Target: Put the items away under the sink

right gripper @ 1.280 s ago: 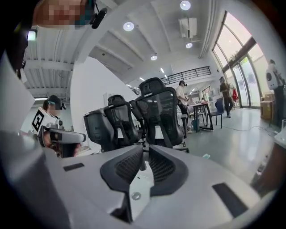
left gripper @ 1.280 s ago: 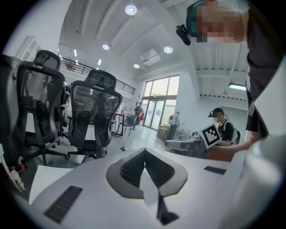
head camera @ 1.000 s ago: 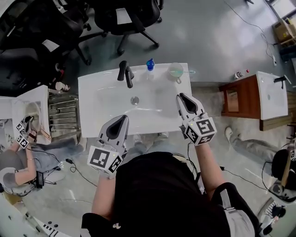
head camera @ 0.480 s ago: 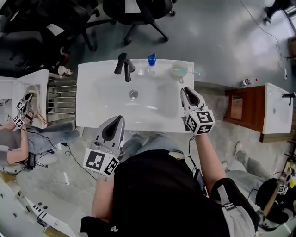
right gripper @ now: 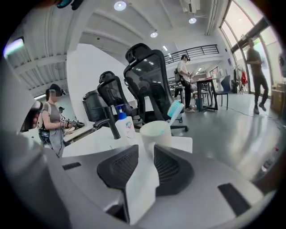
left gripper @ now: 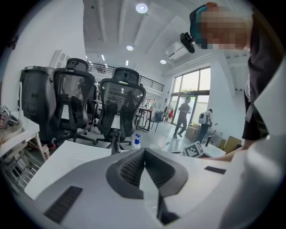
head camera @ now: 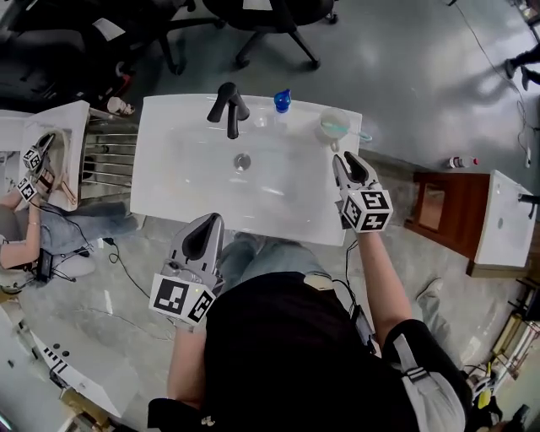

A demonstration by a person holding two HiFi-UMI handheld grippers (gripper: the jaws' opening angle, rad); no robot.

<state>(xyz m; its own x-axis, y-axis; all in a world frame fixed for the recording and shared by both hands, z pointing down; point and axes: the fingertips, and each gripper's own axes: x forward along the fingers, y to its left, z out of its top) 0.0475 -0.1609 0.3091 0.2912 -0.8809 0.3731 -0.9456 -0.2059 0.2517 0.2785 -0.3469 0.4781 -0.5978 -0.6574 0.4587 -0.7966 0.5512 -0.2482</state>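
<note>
A white sink (head camera: 177,198) stands in front of me with a black faucet (head camera: 226,106) at its back. Beside the faucet is a blue-capped bottle (head camera: 282,101) (right gripper: 124,125), and at the back right corner a pale cup (head camera: 334,127) (right gripper: 156,132) holds a toothbrush (right gripper: 175,109). My right gripper (head camera: 342,158) (right gripper: 146,147) hovers over the sink's right rim. It points at the cup from a short way off, its jaws slightly apart and empty. My left gripper (head camera: 212,220) (left gripper: 144,151) hangs at the sink's front edge, shut and empty. The space under the sink is hidden.
Black office chairs (head camera: 270,13) (left gripper: 120,107) stand behind the sink. At the left is a second sink unit (head camera: 51,156) where another person (right gripper: 52,117) holds grippers. A wooden cabinet (head camera: 439,211) with a sink is on the right. Cables (head camera: 126,270) lie on the floor.
My right gripper has moved forward, closer to the cup. The left gripper has drifted slightly back toward the sink's front edge. The head view has shifted.
</note>
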